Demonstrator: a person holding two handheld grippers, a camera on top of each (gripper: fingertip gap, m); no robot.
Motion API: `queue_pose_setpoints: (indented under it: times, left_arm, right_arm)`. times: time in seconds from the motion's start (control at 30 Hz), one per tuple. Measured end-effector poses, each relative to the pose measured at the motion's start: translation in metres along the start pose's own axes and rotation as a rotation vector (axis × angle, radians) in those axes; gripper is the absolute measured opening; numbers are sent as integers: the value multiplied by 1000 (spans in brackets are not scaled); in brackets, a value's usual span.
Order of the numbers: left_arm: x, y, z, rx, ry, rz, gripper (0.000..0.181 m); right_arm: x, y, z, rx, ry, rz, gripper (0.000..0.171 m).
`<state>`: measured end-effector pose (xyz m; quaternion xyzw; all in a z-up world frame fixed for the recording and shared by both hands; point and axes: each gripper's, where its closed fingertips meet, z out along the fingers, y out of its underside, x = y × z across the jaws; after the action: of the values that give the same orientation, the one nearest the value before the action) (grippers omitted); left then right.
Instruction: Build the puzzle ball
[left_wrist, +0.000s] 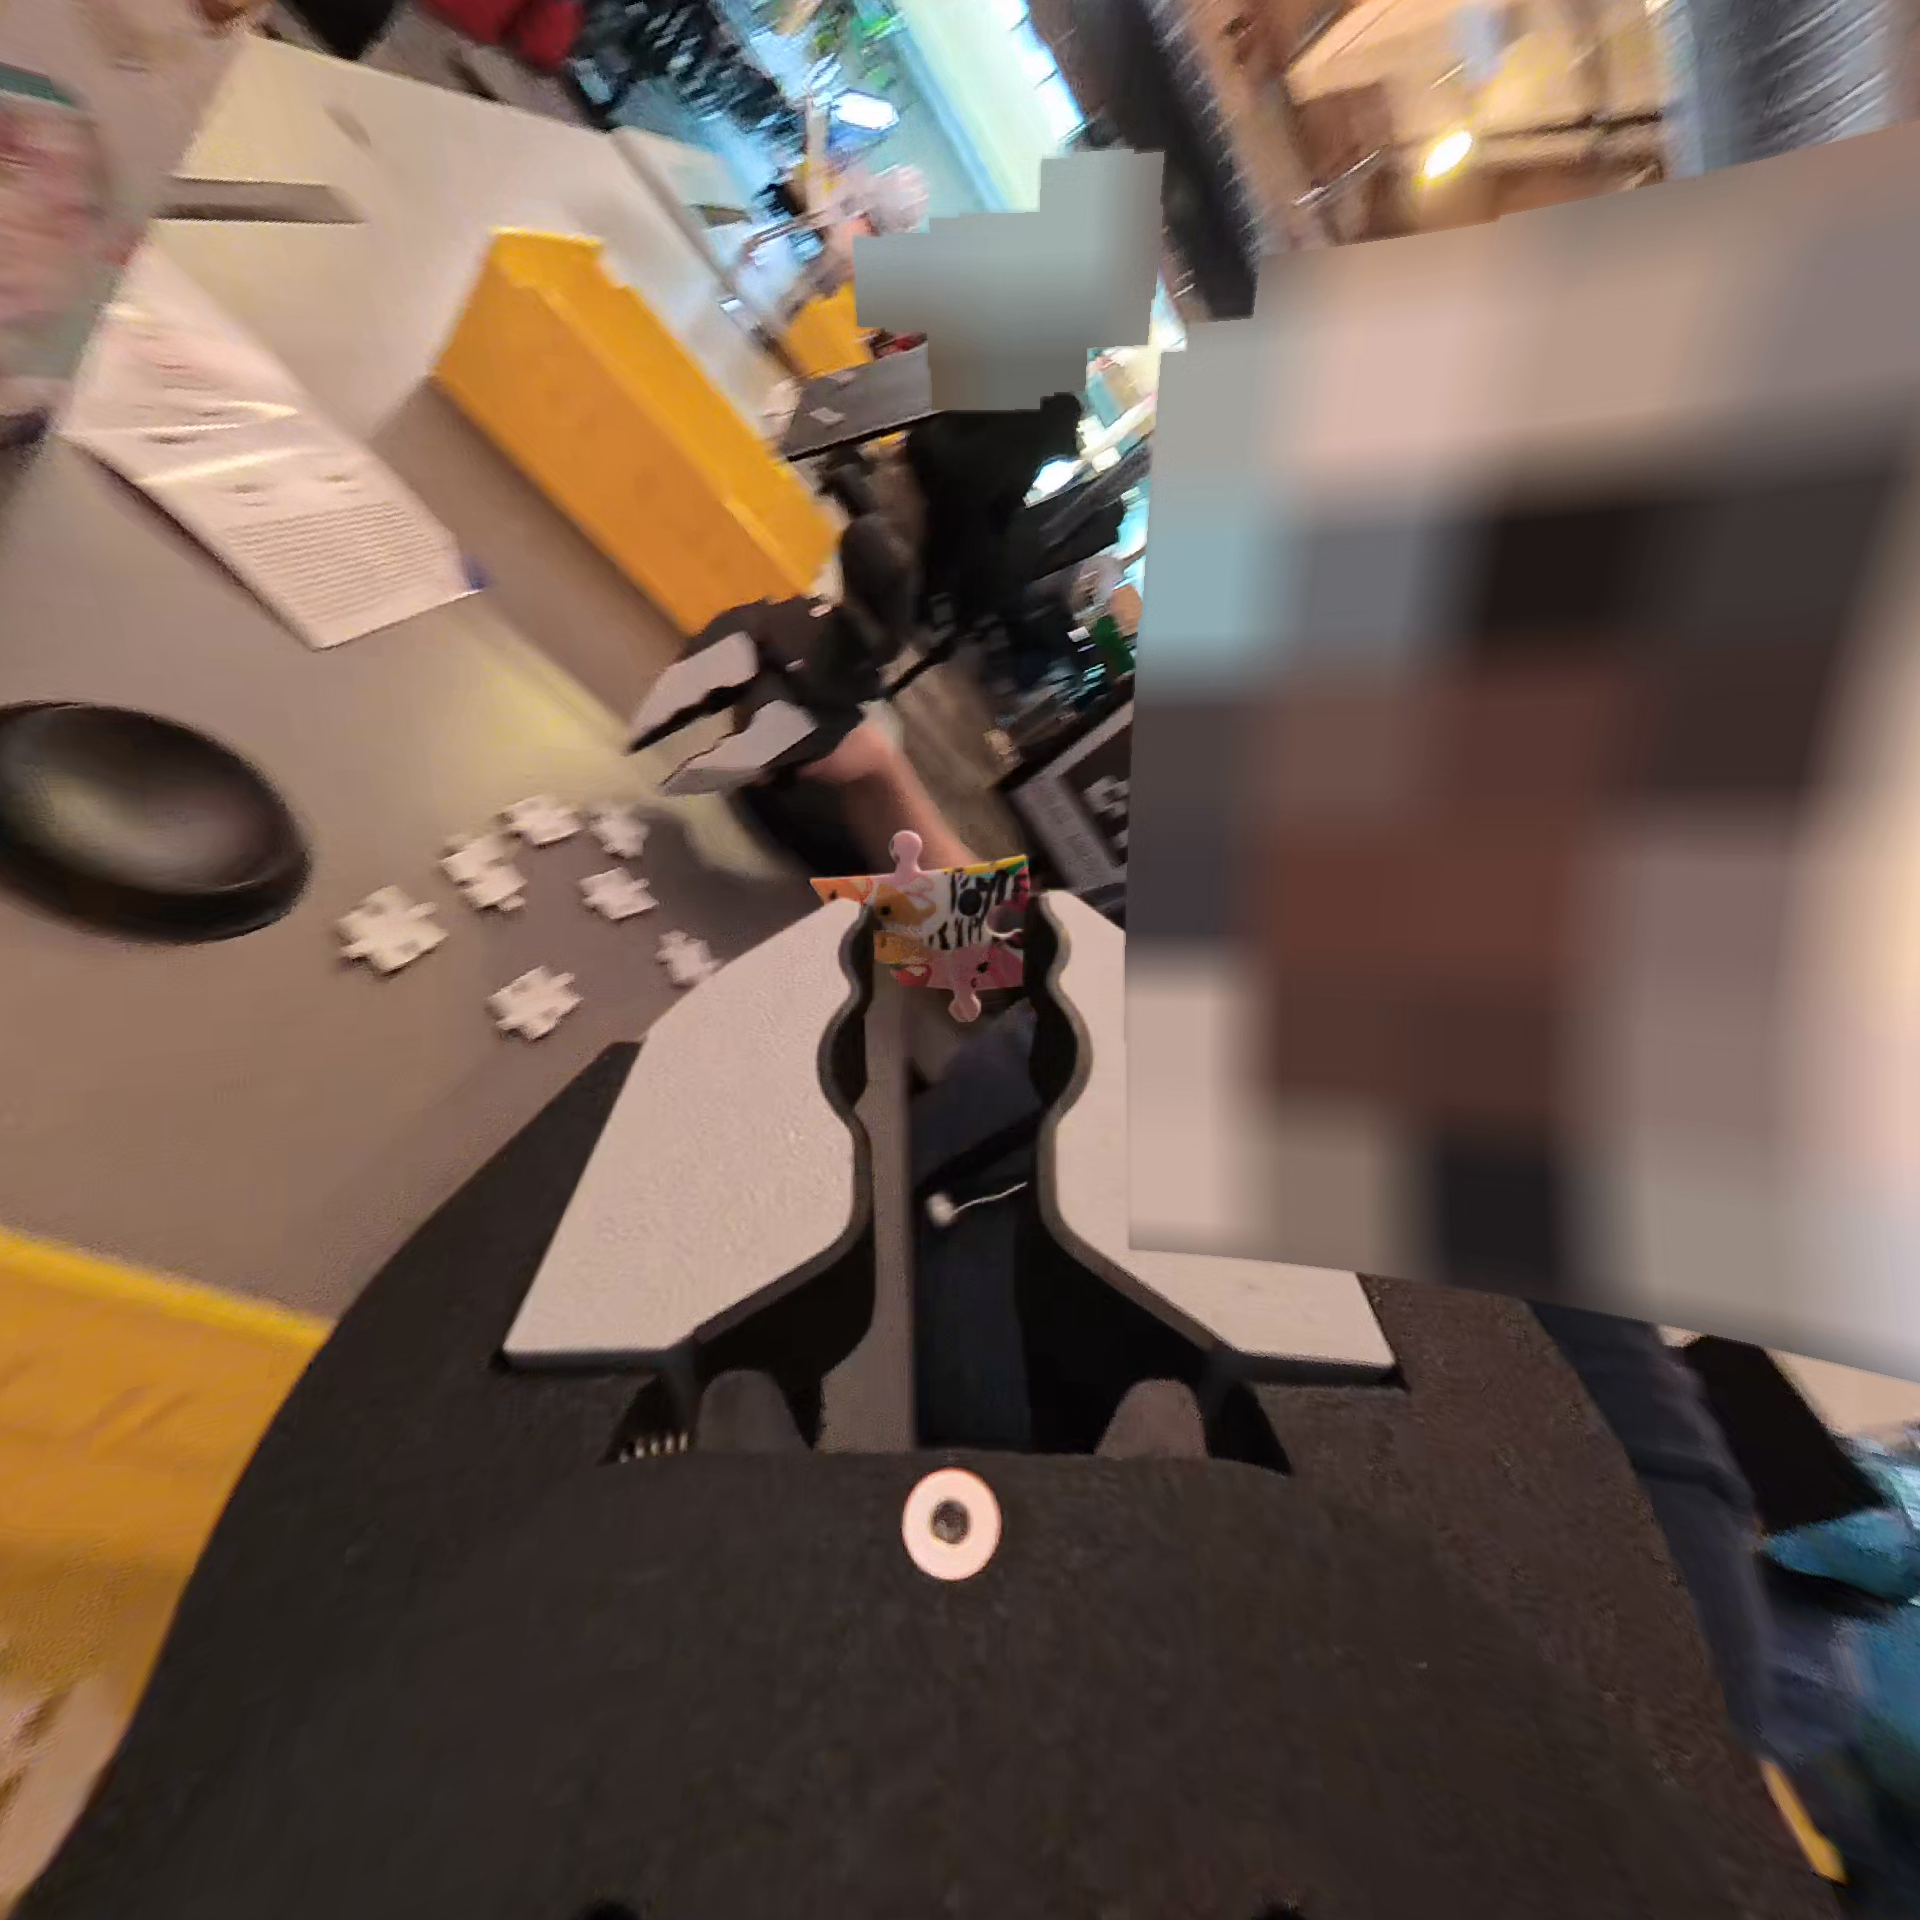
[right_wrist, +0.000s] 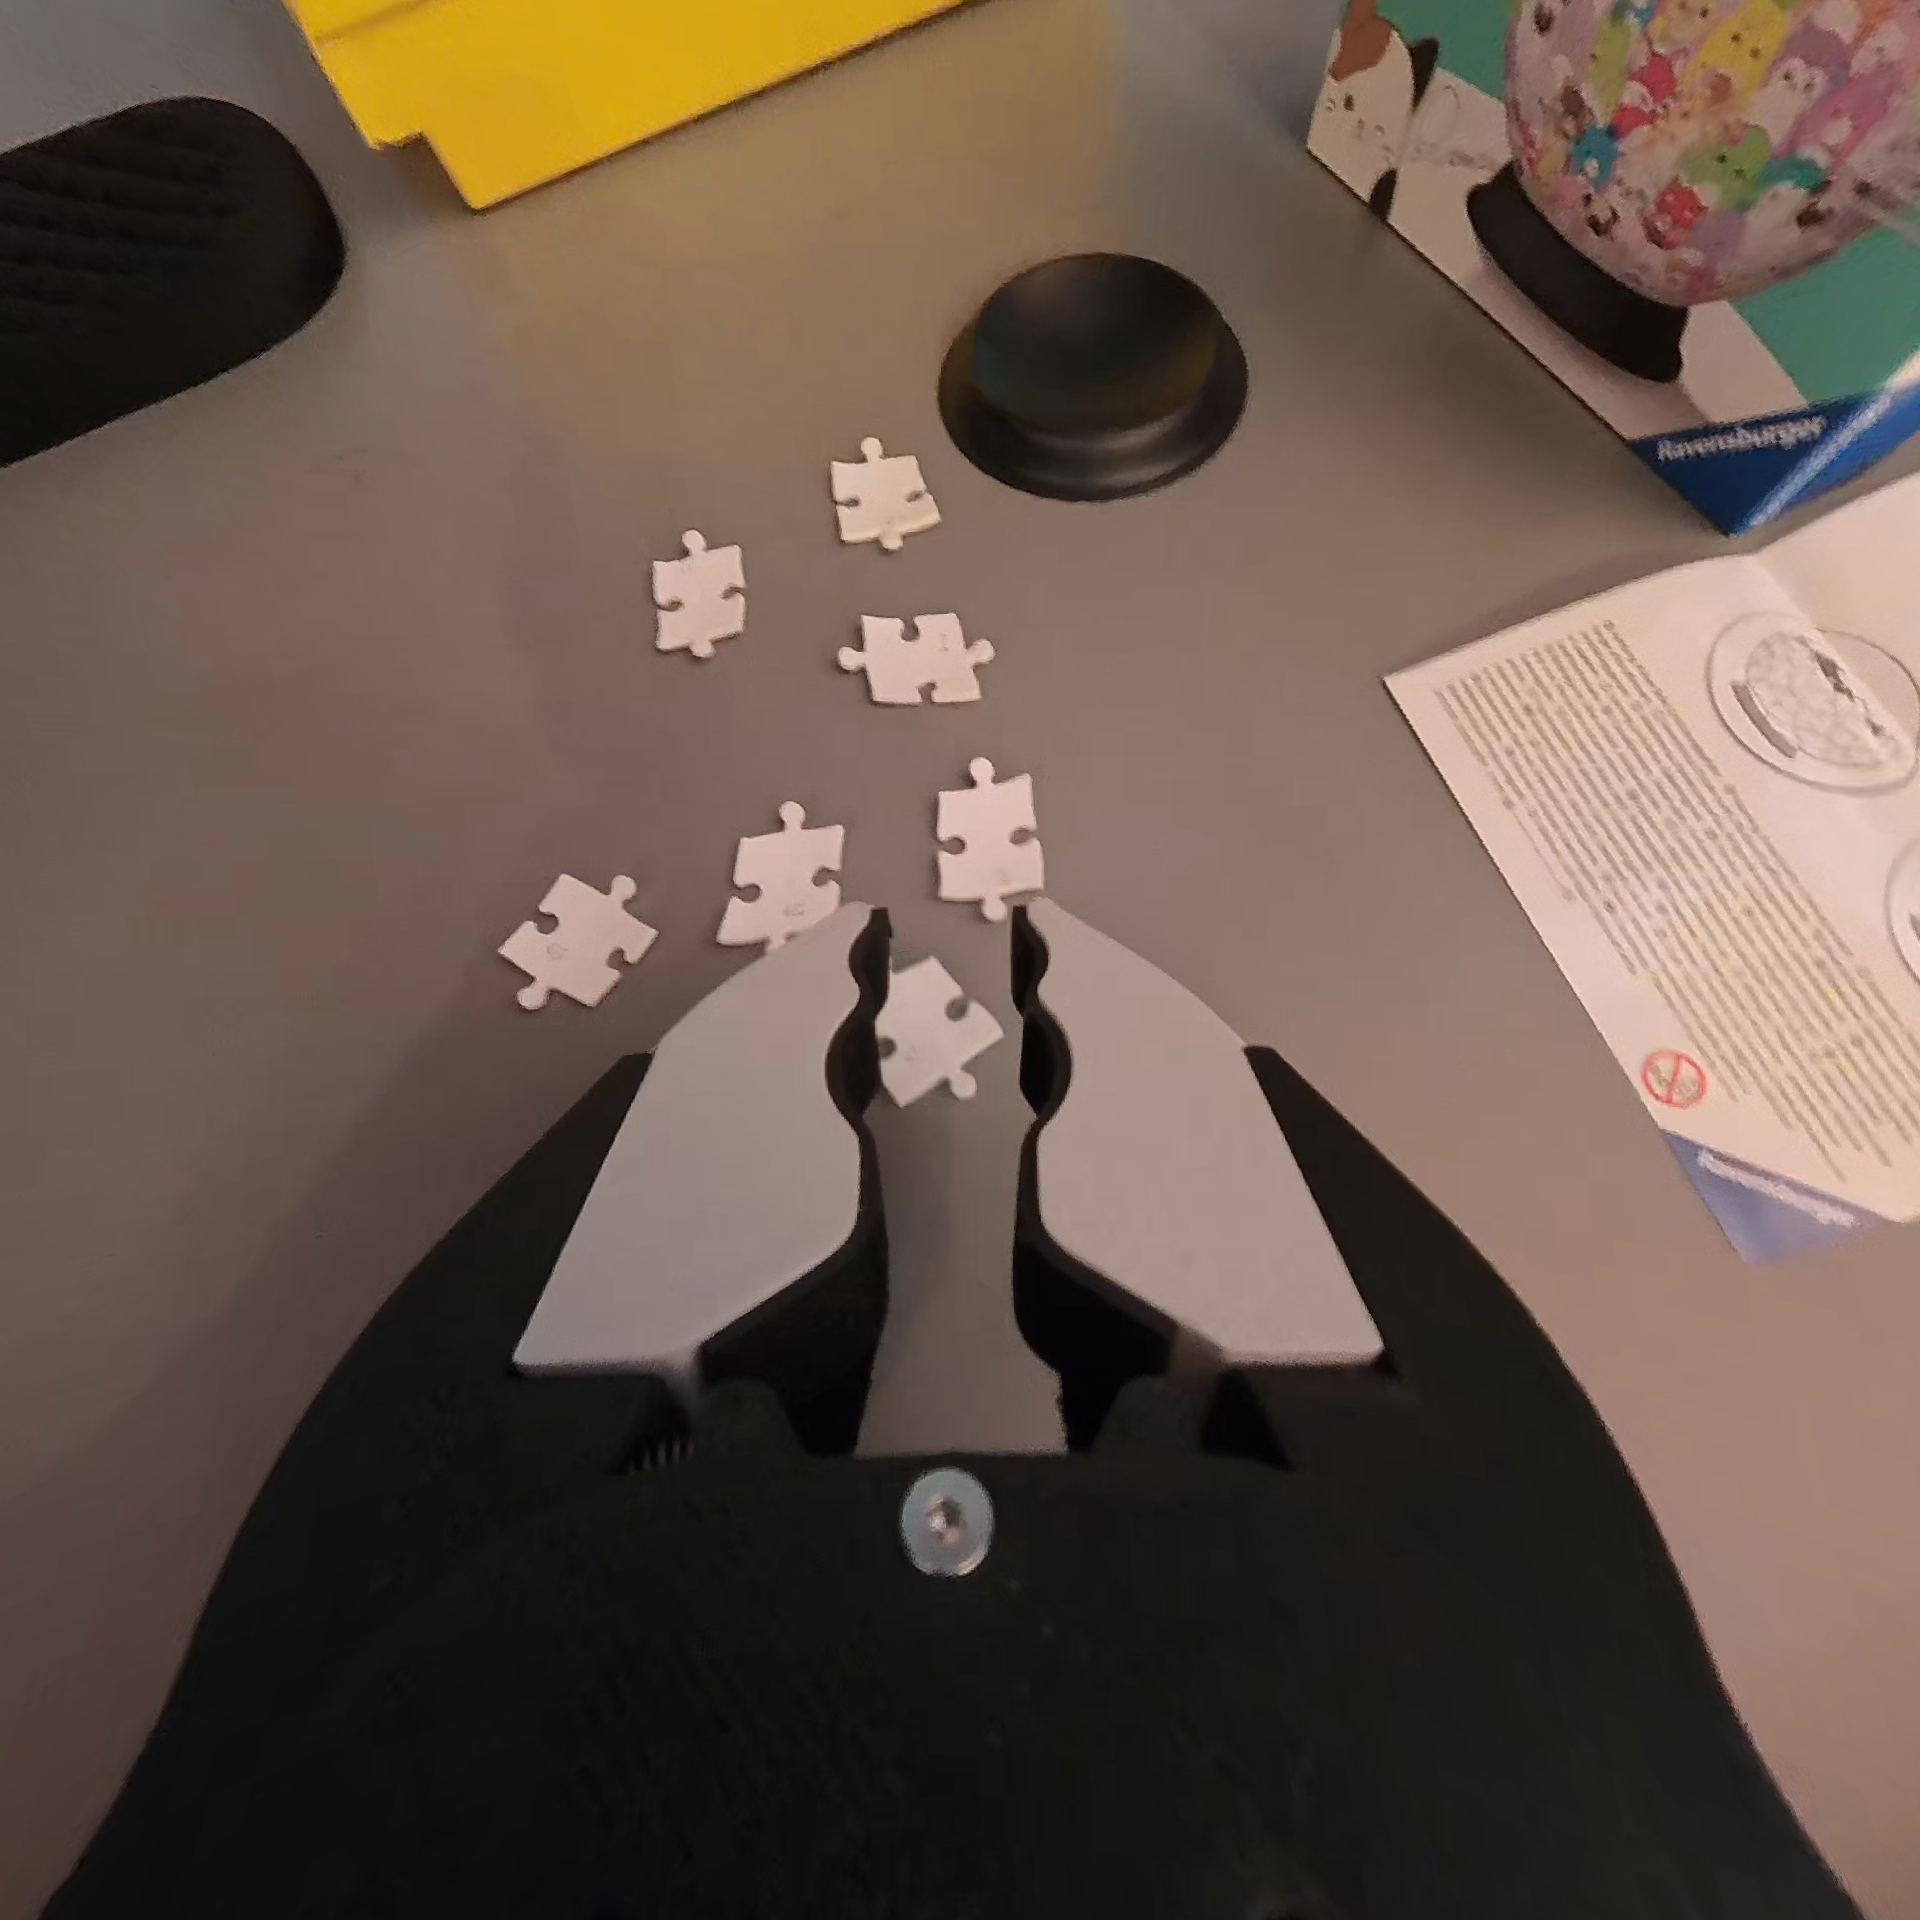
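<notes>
My left gripper (left_wrist: 945, 914) is shut on a colourful puzzle piece (left_wrist: 935, 925) and holds it in the air off the table's edge. Several white, face-down puzzle pieces (right_wrist: 904, 655) lie on the grey table (right_wrist: 312, 727); they also show in the left wrist view (left_wrist: 520, 914). My right gripper (right_wrist: 953, 914) is open and points down over them, with one white piece (right_wrist: 930, 1029) lying between its fingers. I cannot tell whether it touches that piece. The right gripper also shows in the left wrist view (left_wrist: 717, 727), just beyond the pieces. A black round stand (right_wrist: 1091, 384) sits behind the pieces.
The puzzle box (right_wrist: 1662, 260) stands at the far right with an open instruction sheet (right_wrist: 1662, 883) in front of it. A yellow bin (right_wrist: 623, 83) is at the back and a black padded object (right_wrist: 156, 260) at the far left. A person sits close behind the left gripper. The left gripper's tips are roughly 35 cm from the right gripper's.
</notes>
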<state>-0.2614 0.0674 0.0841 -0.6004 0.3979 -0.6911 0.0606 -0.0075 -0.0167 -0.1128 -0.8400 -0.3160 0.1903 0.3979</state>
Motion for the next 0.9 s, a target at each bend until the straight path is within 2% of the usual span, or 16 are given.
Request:
queue_pose_setpoints:
  times: [0.2, 0.33, 0.5, 0.57, 0.67, 0.8, 0.9]
  left_arm:
    - [10, 0, 25, -15, 70, -47, 27]
    - [6, 5, 35, -57, 36, -77, 27]
    - [-39, 19, 6, -102, -199, -170, 27]
    - [-44, 18, -7, -47, -178, -234, 27]
    - [-33, 22, -5, -23, -74, -294, 27]
    - [-18, 41, 21, -127, 1, -281, 27]
    - [-6, 48, 34, -176, 25, -249, 27]
  right_arm:
    - [-36, -49, 5, 166, -154, -66, 24]
    - [-56, -77, 3, 240, -205, -136, 23]
    - [-62, -73, 5, 226, -217, -143, 23]
    - [-64, -76, 8, 217, -232, -142, 23]
    - [-88, -124, 11, 285, -345, -210, 23]
    - [-119, -214, 29, 387, -494, -371, 23]
    - [-142, -251, 45, 397, -681, -429, 24]
